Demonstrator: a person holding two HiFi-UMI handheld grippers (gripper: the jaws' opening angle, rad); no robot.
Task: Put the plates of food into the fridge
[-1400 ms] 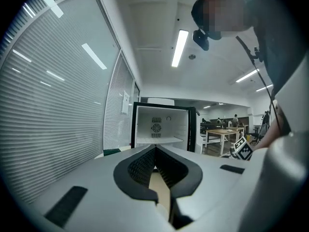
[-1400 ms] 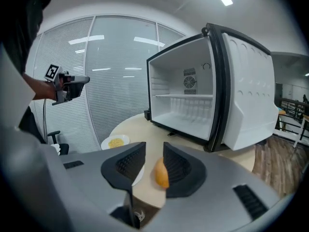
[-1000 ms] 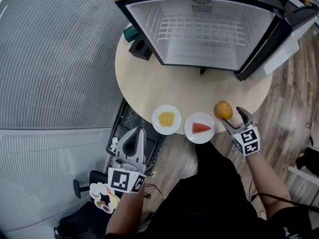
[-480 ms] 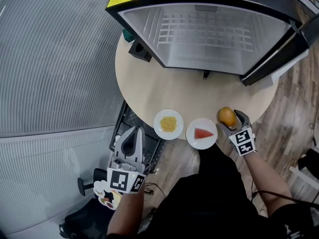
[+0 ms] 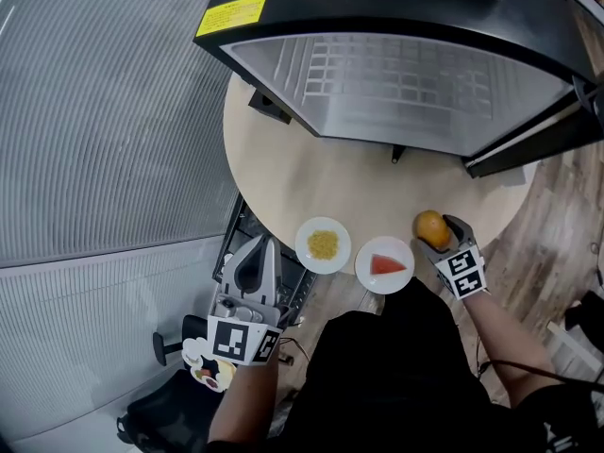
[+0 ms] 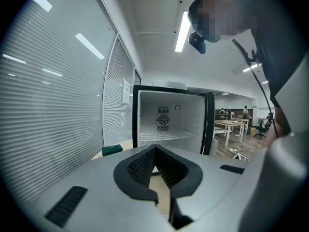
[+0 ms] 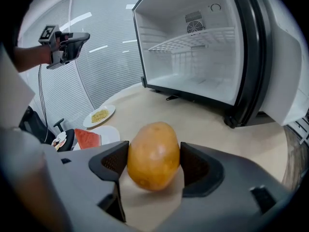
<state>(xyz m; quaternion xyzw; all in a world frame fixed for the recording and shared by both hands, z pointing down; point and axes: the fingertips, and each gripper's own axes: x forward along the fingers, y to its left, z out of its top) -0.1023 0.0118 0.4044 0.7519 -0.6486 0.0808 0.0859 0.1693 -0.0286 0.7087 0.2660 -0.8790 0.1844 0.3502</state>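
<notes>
Right gripper: fingers clamped on the yellow-orange fruit at the bench edge. Left gripper: fingers closed together, holding nothing.

**Setting.** Round pale table on a wood-plank floor, with ribbed blinds to the left. An orange-yellow fruit shows near the table's right edge. A dark green box sits on the table's left side. In the background are office desks and a ceiling strip light.
</notes>
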